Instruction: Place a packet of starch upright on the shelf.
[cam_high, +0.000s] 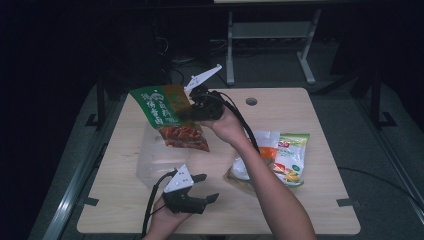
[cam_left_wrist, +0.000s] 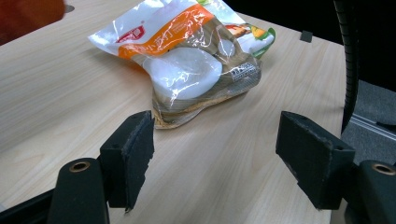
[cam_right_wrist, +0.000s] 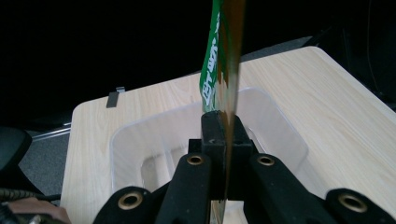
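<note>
My right gripper (cam_high: 192, 109) is shut on the edge of a green and orange snack bag (cam_high: 170, 117), which hangs in the air above a clear plastic bin (cam_high: 150, 162) on the table. In the right gripper view the bag (cam_right_wrist: 219, 60) stands edge-on, clamped at my right gripper (cam_right_wrist: 223, 135), with the bin (cam_right_wrist: 140, 144) below it. My left gripper (cam_high: 206, 187) rests open near the table's front edge. In its own view my left gripper (cam_left_wrist: 215, 149) has bare table between the jaws, and a white and orange food packet (cam_left_wrist: 187, 60) lies beyond them.
Several food packets (cam_high: 280, 155) lie right of centre on the wooden table (cam_high: 330, 200). A round cable hole (cam_high: 251, 101) is near the far edge. A desk frame (cam_high: 270, 45) stands on the floor behind the table.
</note>
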